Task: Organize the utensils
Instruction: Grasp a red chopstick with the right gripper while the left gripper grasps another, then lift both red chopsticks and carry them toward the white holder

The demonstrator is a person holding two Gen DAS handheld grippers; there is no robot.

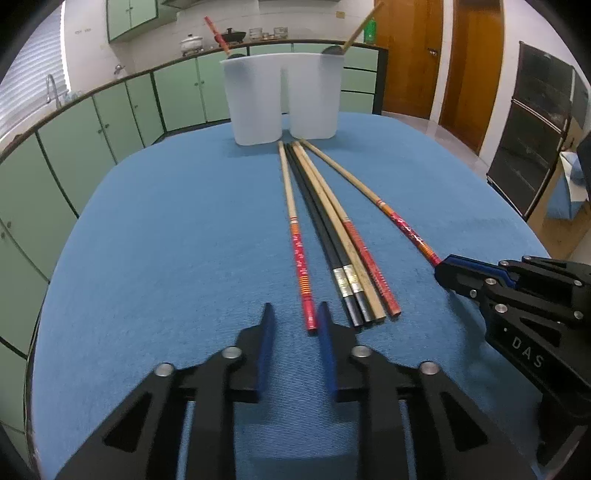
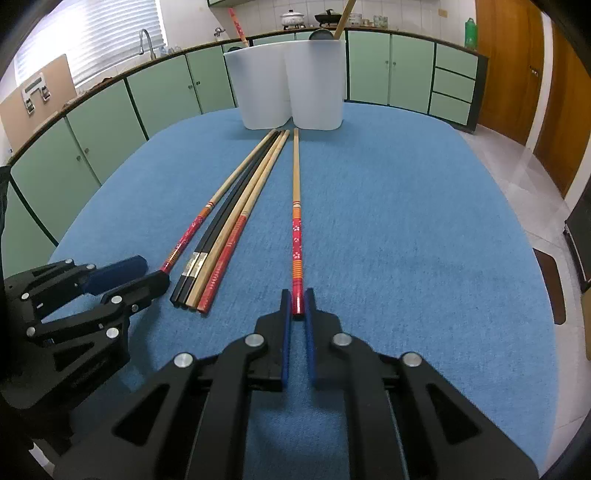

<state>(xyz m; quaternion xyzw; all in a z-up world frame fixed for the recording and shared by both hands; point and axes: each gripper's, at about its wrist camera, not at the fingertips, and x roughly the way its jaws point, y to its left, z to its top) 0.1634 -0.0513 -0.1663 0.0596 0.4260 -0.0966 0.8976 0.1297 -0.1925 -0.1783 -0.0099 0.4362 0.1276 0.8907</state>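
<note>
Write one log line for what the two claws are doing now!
left claw: open, red chopstick end inside | right claw: shut on matching chopstick | rest: four chopsticks on blue cloth

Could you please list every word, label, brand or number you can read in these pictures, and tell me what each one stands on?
"DAS": white letters on the black body of the right gripper, cut off by the picture's edge, so perhaps part of a longer word.
Silver bands on the two black chopsticks: markings too blurred to read.
Green bottle on the counter: label too small to read.
</note>
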